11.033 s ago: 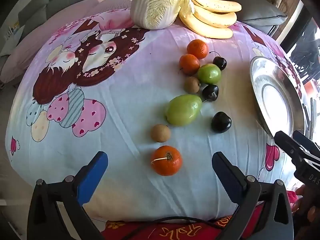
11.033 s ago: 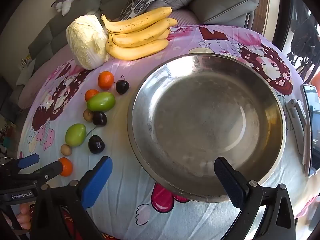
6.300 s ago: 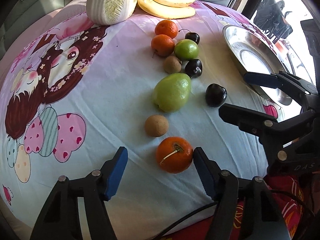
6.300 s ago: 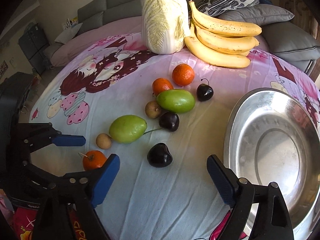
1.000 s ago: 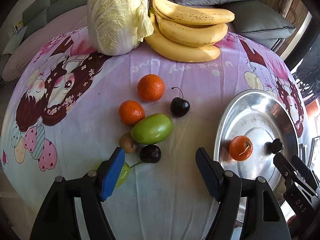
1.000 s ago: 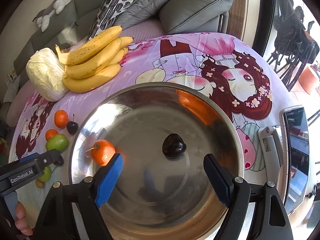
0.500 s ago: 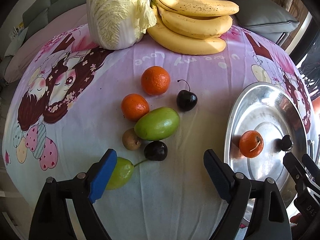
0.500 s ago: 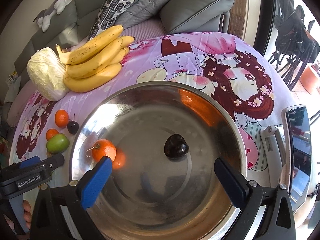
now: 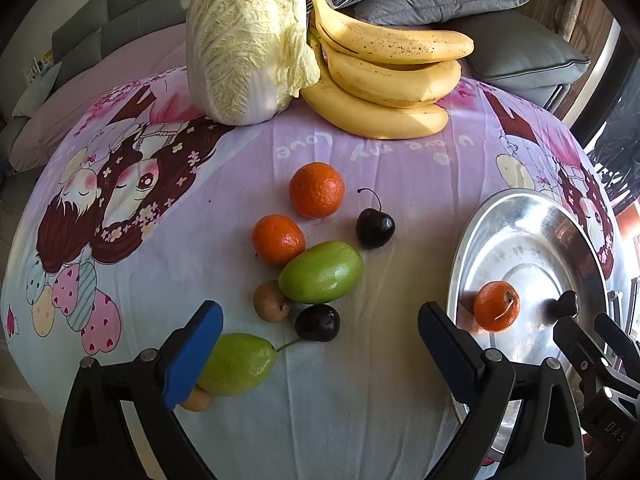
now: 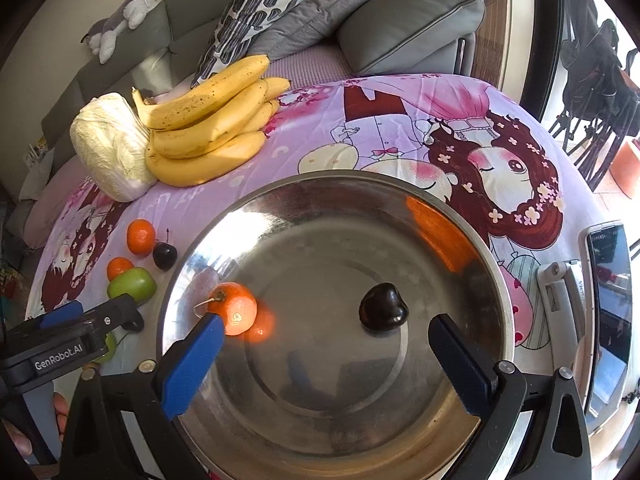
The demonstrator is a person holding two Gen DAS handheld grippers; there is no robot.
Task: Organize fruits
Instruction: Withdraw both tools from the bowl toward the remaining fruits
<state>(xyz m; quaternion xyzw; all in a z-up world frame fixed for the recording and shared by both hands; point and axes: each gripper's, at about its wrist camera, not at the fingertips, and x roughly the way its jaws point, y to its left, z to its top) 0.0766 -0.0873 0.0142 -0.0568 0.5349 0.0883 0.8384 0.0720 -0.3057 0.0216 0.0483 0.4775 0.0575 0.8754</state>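
A steel plate (image 10: 320,400) holds an orange (image 10: 236,308) and a dark cherry (image 10: 382,312). My right gripper (image 10: 326,326) hangs open over the plate, gripping nothing. Left of the plate (image 9: 528,248), on the cartoon cloth, lie two oranges (image 9: 317,190), a green fruit (image 9: 320,272), a stemmed cherry (image 9: 375,227), a brown fruit (image 9: 271,301), a second dark cherry (image 9: 318,322) and a green pear-shaped fruit (image 9: 236,364). My left gripper (image 9: 320,316) hovers above these with its jaws opening; no fruit is held between them.
A cabbage (image 9: 248,40) and a bunch of bananas (image 9: 384,76) lie at the table's far side, with a grey sofa and cushions behind. A phone on a stand (image 10: 604,308) sits right of the plate. A small brown fruit (image 9: 196,402) peeks from under my left finger.
The orange and one dark cherry, earlier on the cloth, now lie in the plate. Over the last second both grippers' jaws have spread wider while staying in place.
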